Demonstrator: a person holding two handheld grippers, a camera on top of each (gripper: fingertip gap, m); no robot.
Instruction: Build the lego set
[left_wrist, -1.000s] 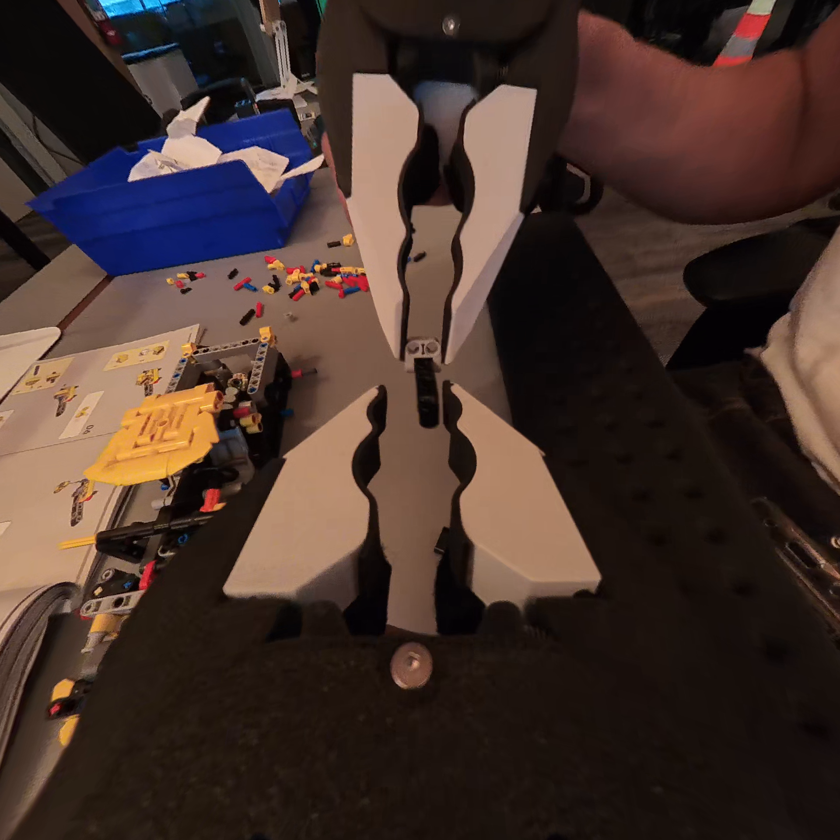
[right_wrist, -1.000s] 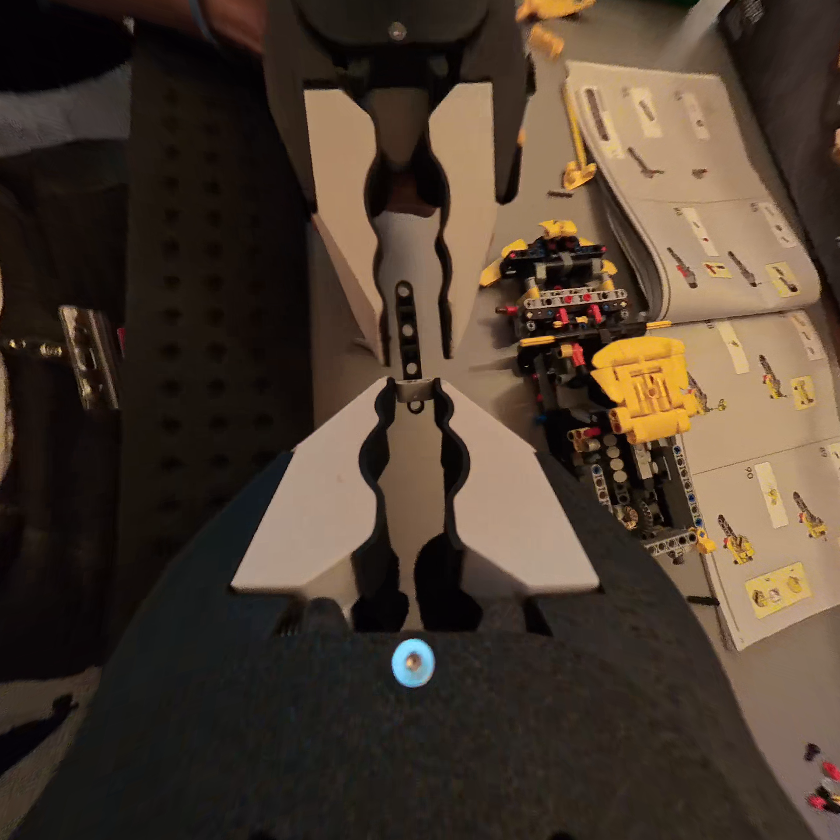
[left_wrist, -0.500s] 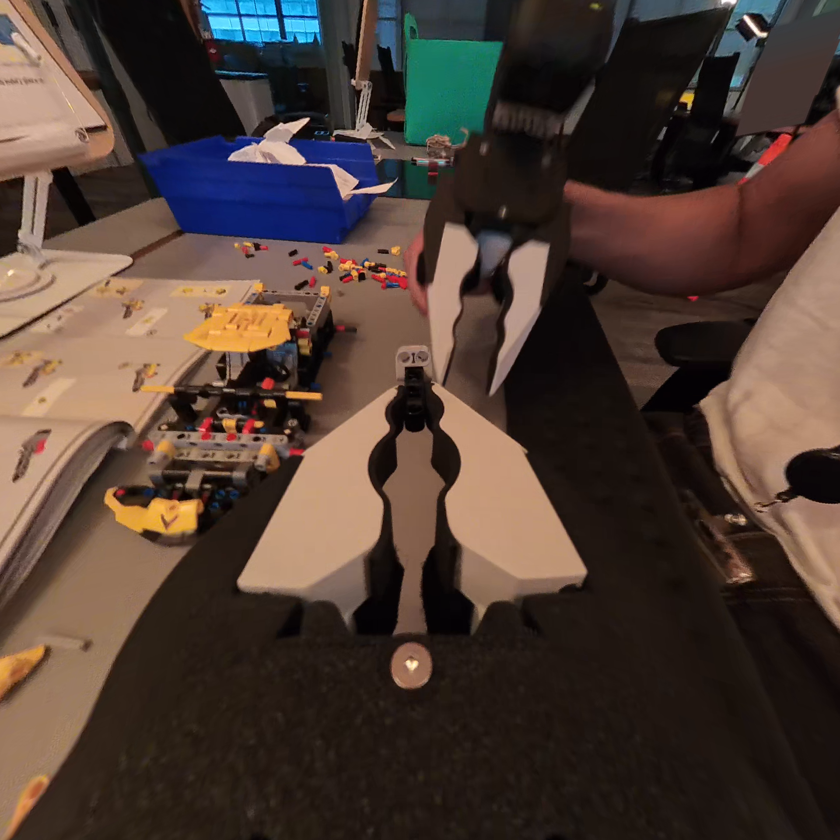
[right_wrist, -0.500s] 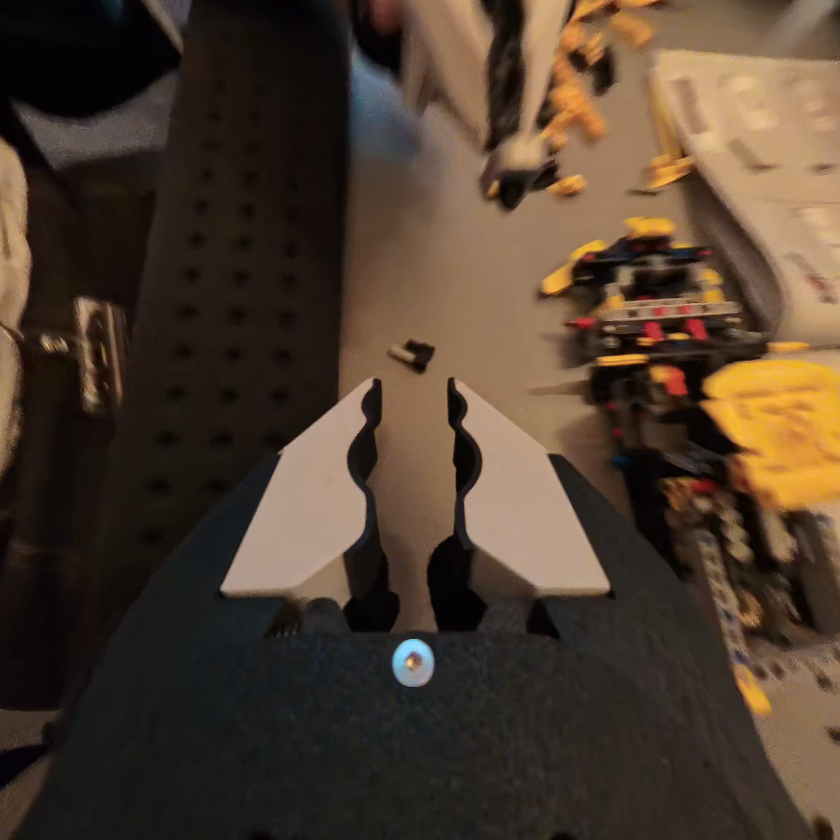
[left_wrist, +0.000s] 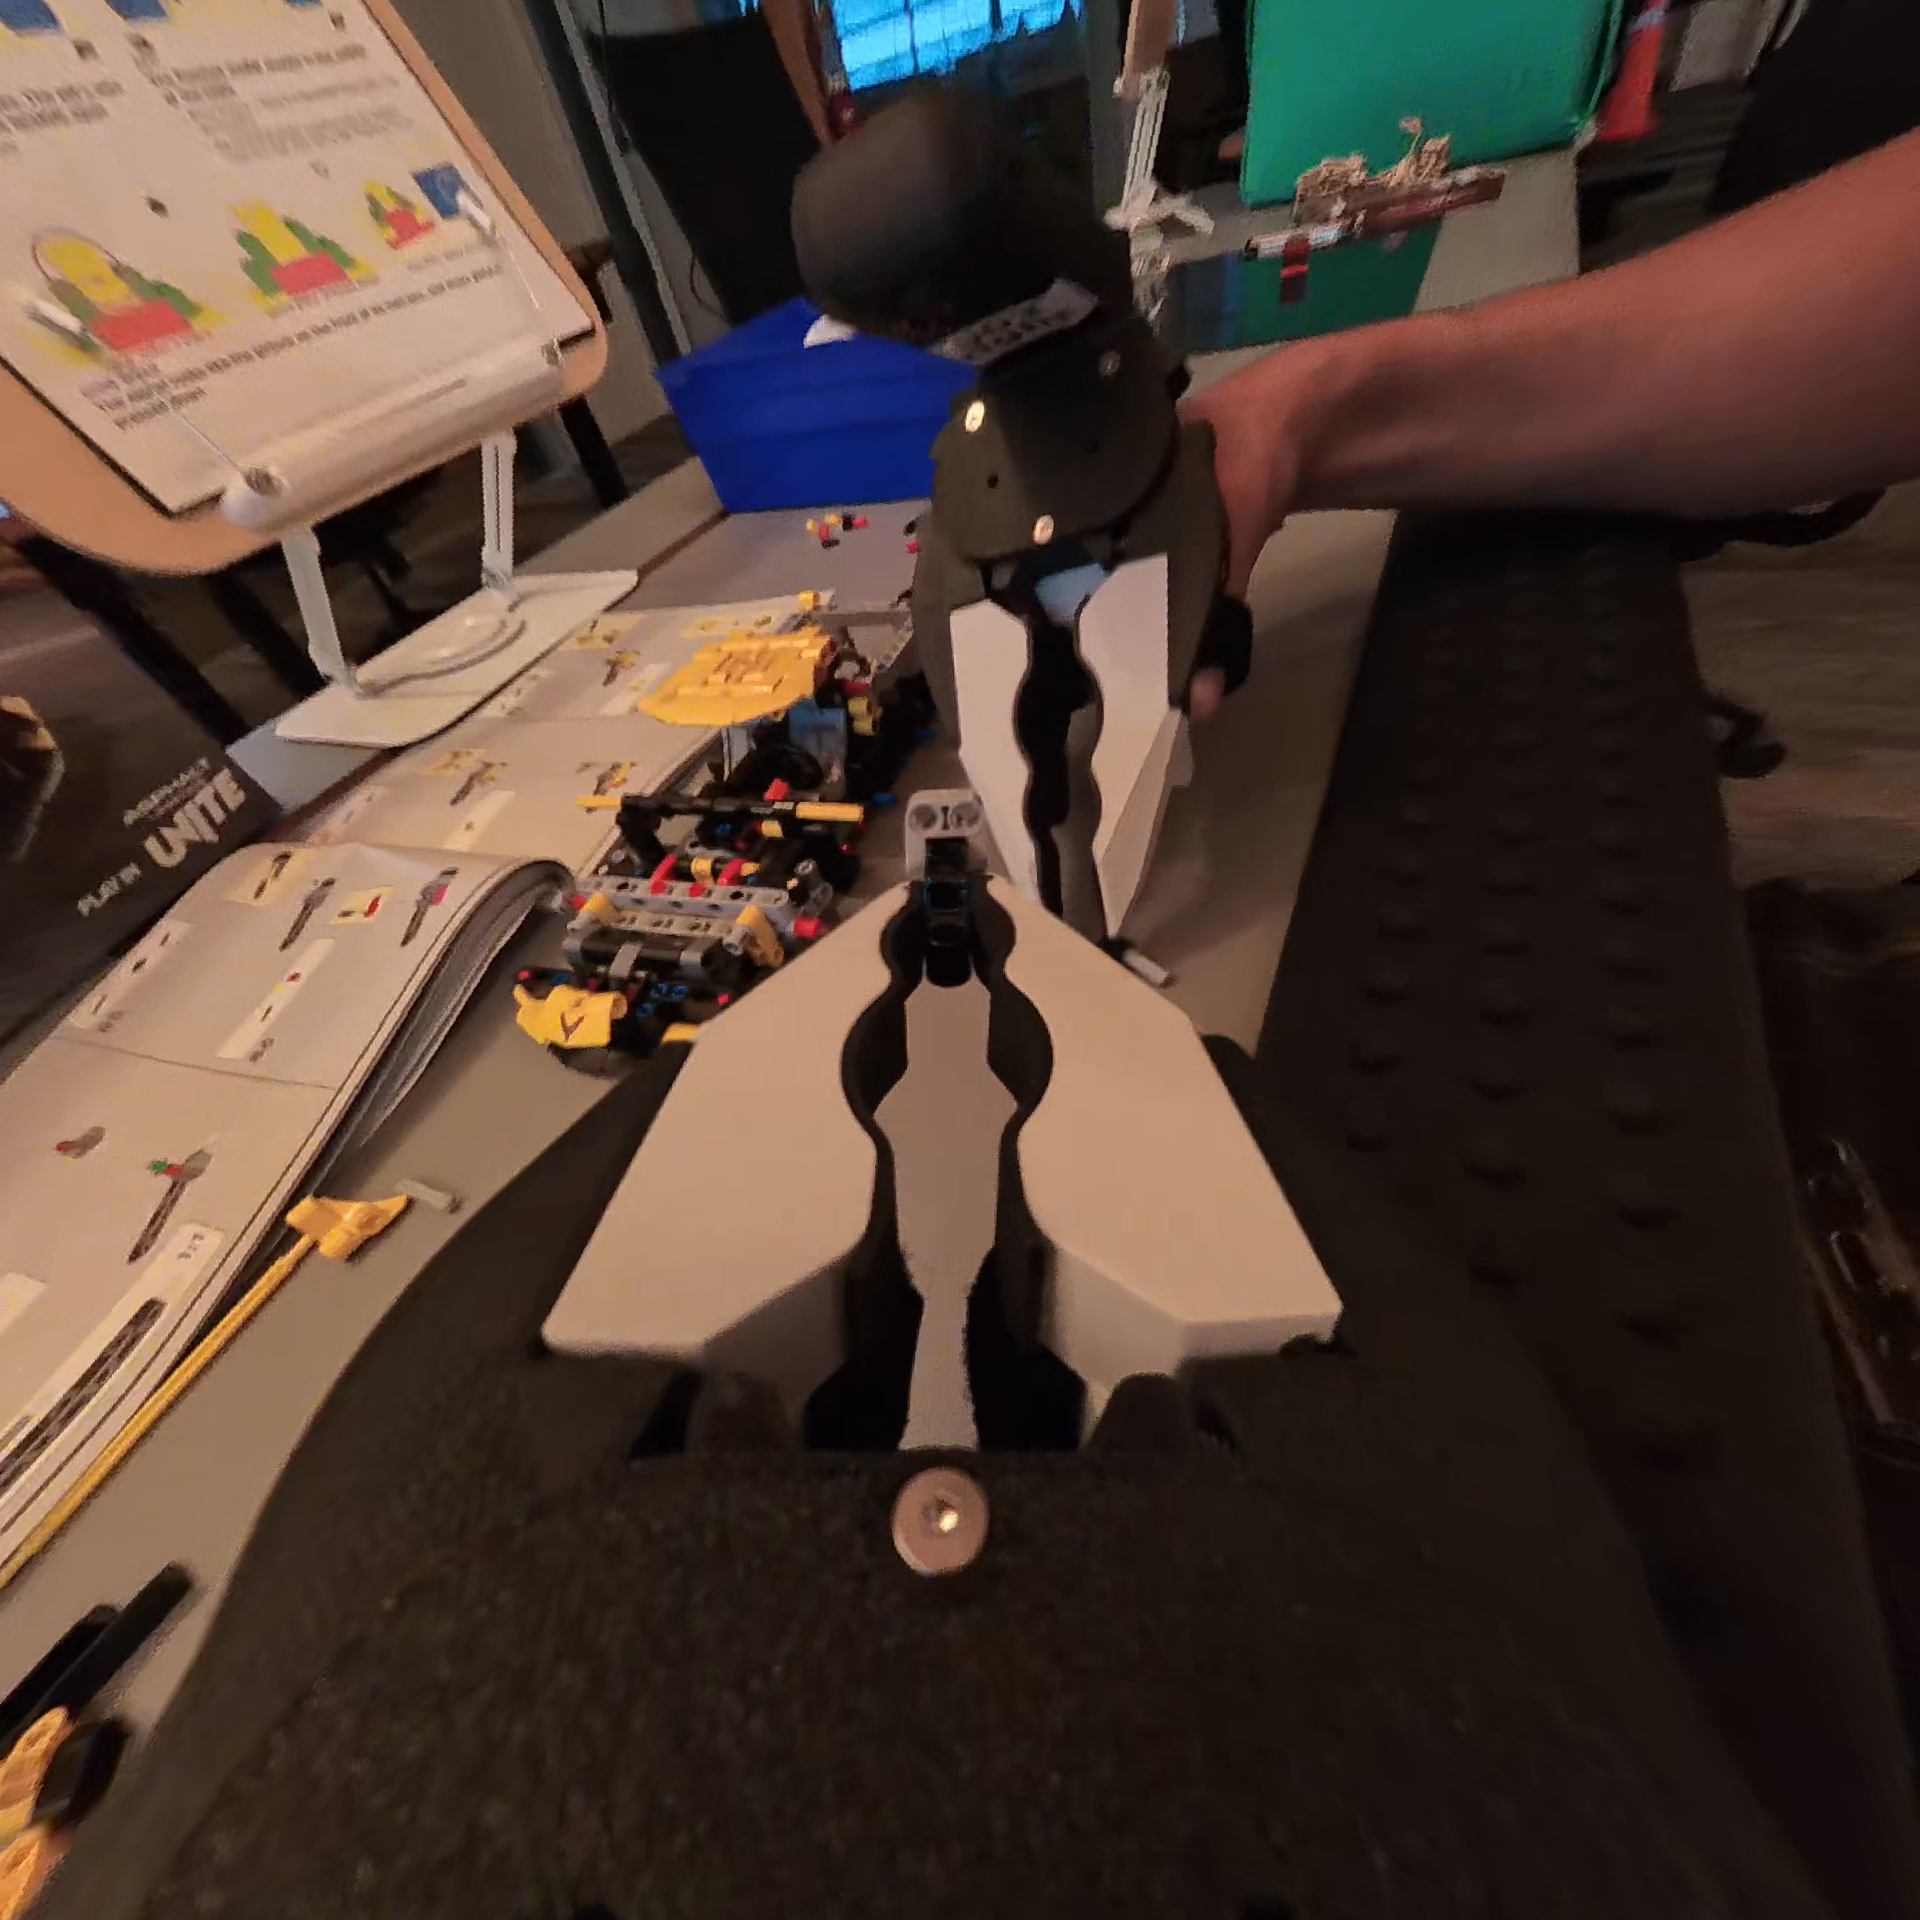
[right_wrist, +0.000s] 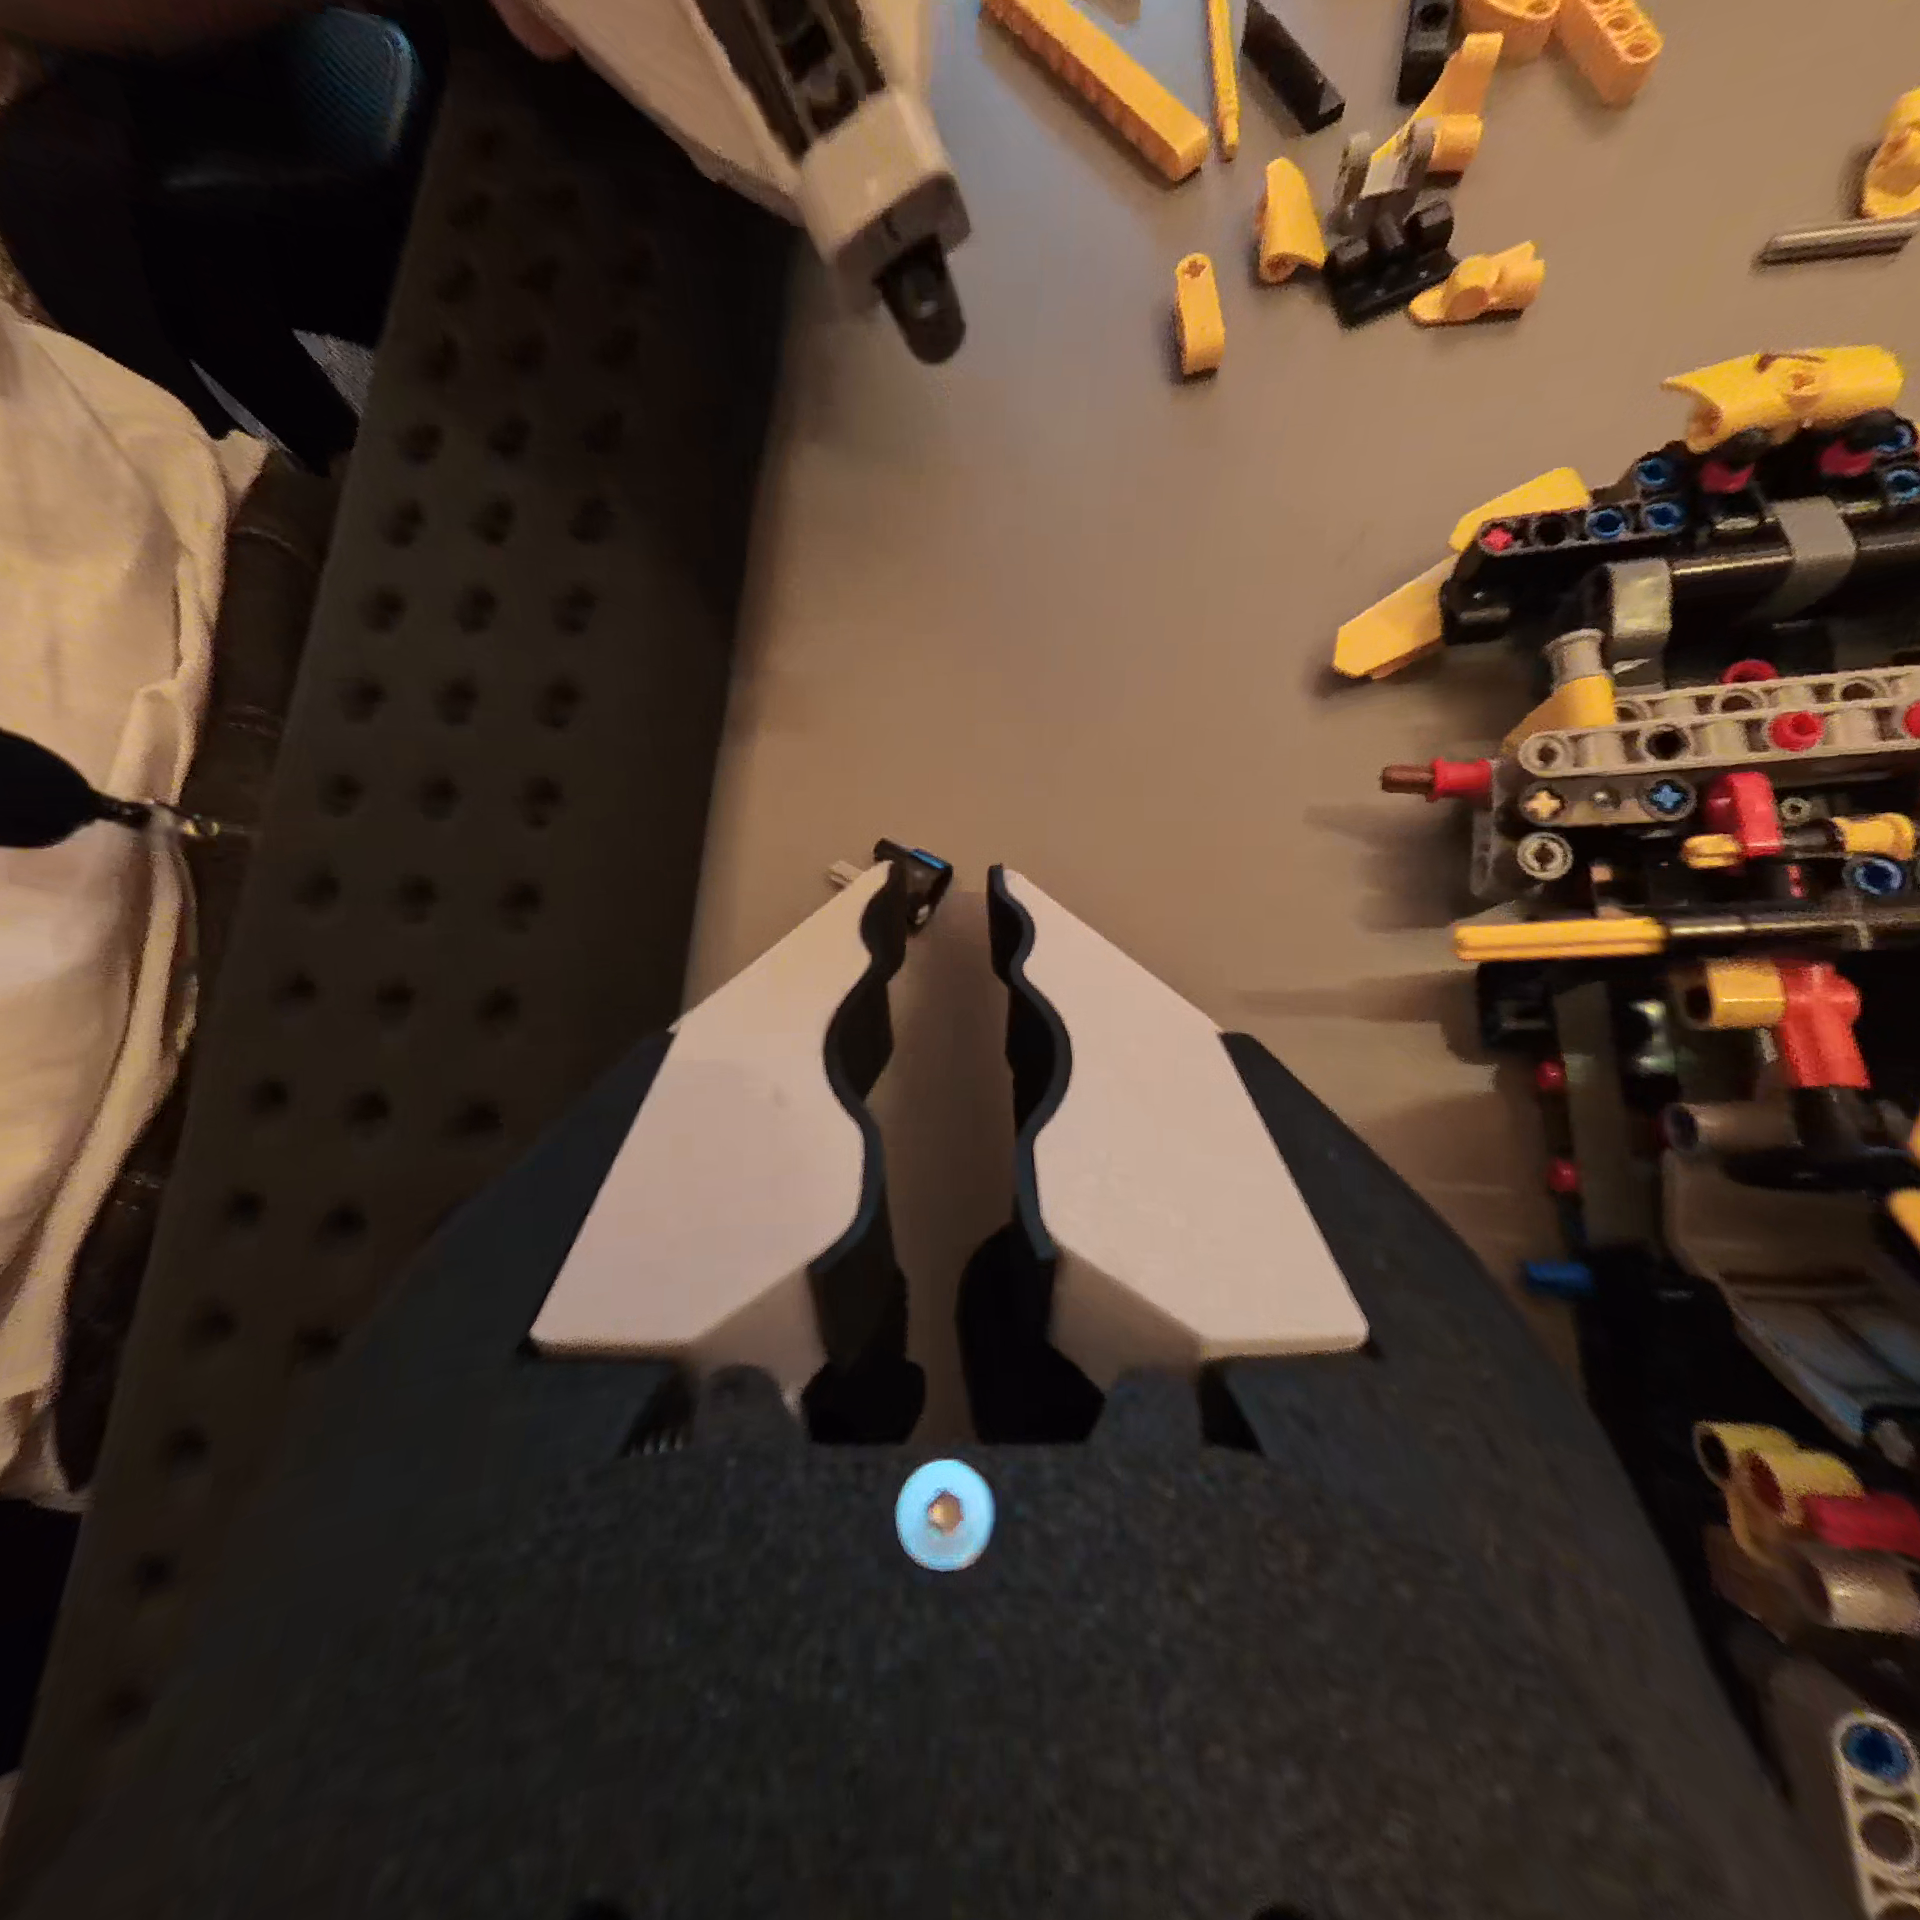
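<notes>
While left hand-held gripper (left_wrist: 943, 894) clamps black beam (left_wrist: 945, 914), right hand-held gripper (right_wrist: 940, 883) gapes beside table edge (right_wrist: 727, 727).

The left wrist camera sits low and looks along the grey flat desk (left_wrist: 1226, 935) toward its far edge. The right wrist camera looks almost straight down, close to the desk (right_wrist: 1039, 623), near its dark holed front edge. Both views show the half-built yellow and black lego model (left_wrist: 727, 831) (right_wrist: 1704, 790).
</notes>
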